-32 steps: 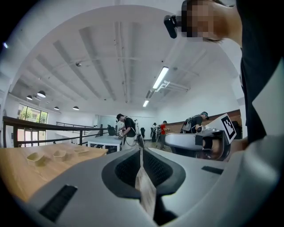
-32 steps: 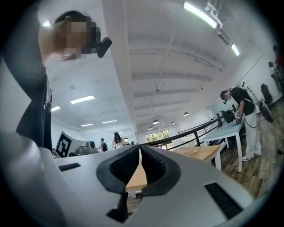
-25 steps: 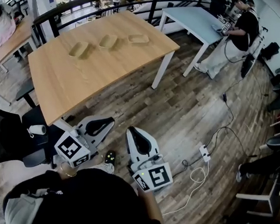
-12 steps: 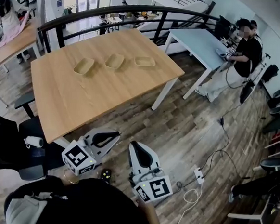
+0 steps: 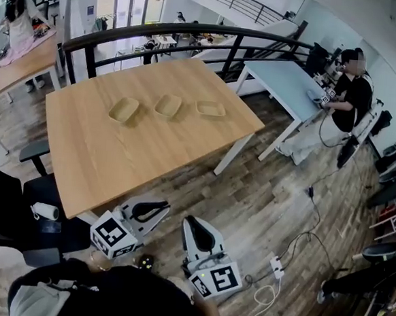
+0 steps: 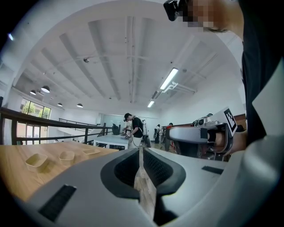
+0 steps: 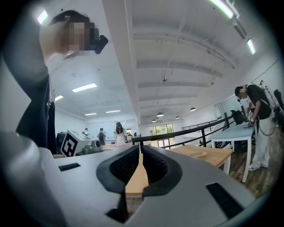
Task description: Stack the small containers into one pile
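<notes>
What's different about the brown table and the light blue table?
The brown table has a wood-coloured top; the light blue table has a pale, plain top. The brown table holds three small containers in a row; the light blue table shows none like them. A person in black stands at the light blue table, not at the brown table. Both tables have white legs.

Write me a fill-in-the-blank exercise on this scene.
The wooden table carries ___ small containers in a row.
None of the small containers is ___ on another yet.
The jaws of the left tool and of the right tool are both ___, with nothing held.
Missing words: three; stacked; shut.
</notes>
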